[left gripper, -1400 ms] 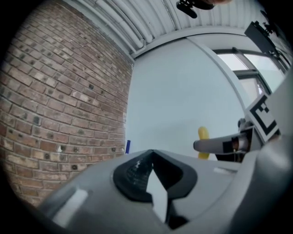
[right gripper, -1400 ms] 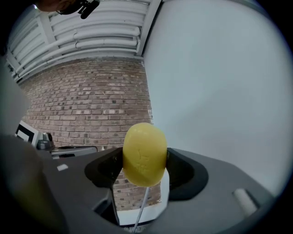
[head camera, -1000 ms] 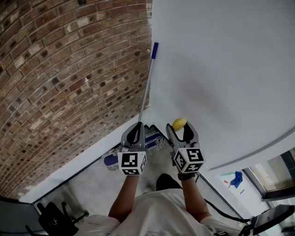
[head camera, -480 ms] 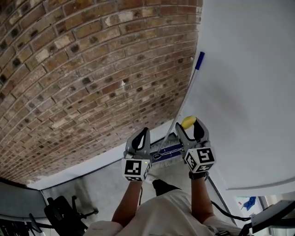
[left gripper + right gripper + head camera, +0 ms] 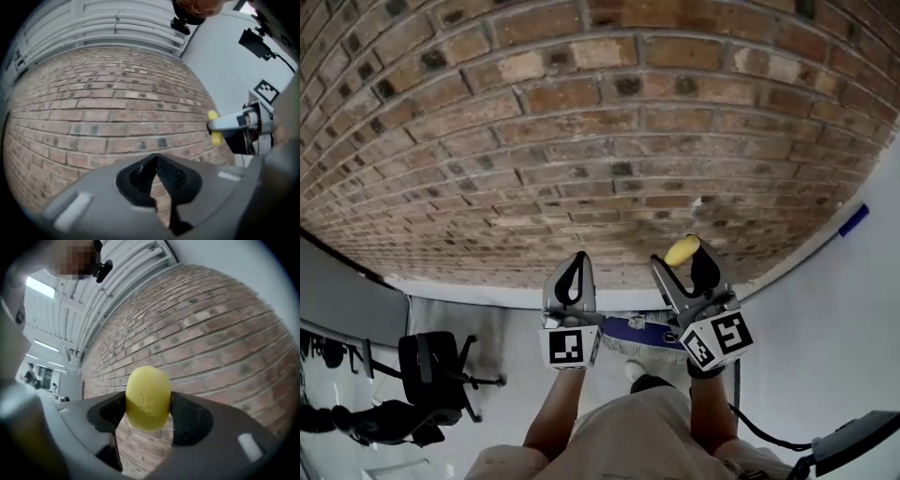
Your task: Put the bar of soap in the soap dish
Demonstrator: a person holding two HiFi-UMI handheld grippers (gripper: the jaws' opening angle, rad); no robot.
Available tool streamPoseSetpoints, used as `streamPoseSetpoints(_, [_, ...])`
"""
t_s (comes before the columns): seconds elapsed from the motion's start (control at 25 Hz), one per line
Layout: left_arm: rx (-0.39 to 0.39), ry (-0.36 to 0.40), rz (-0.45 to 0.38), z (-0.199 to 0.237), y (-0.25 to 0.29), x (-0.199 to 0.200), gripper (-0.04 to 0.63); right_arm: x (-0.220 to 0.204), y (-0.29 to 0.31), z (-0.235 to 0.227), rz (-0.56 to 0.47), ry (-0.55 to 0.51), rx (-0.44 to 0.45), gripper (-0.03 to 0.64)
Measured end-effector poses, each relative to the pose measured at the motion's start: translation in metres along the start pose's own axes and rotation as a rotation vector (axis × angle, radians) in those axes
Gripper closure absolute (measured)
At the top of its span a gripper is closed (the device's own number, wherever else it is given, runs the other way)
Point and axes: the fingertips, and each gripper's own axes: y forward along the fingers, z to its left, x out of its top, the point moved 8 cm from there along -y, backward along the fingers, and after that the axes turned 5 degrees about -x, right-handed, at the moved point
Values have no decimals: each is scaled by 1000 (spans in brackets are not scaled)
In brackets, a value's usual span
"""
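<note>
A yellow oval bar of soap (image 5: 681,251) is pinched between the tips of my right gripper (image 5: 686,255), which is shut on it and raised in front of a brick wall. In the right gripper view the soap (image 5: 148,398) fills the gap between the black pads of the right gripper (image 5: 148,405). My left gripper (image 5: 572,267) is held up beside it at the same height, shut with nothing in it. The left gripper view shows the left gripper (image 5: 156,163) with its tips together, and the soap (image 5: 213,127) off to the right. No soap dish shows in any view.
A brick wall (image 5: 581,141) fills the front, with a white wall (image 5: 853,319) at the right. A mop's blue handle tip (image 5: 853,220) and its head (image 5: 637,328) lie near the wall's foot. A black office chair (image 5: 436,370) stands on the floor at lower left.
The view has swung left, from the white wall onto the brick wall. Both grippers stay raised side by side, the right one still holding the soap.
</note>
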Motion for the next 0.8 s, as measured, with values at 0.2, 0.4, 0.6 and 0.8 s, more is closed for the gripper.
streamPoseSetpoints(0.2, [402, 90, 56, 110, -79, -4, 592, -6, 111, 124, -23, 6, 491, 319])
streamPoseSetpoints(0.4, [705, 142, 112, 173, -190, 14, 592, -40, 148, 265, 60, 66, 809, 319])
streamPoseSetpoints(0.6, [1065, 205, 152, 183, -340, 61, 592, -38, 122, 424, 98, 139, 1185, 319])
streamPoseSetpoints(0.8, [1342, 273, 167, 155, -494, 99, 592, -35, 35, 574, 85, 197, 1494, 319])
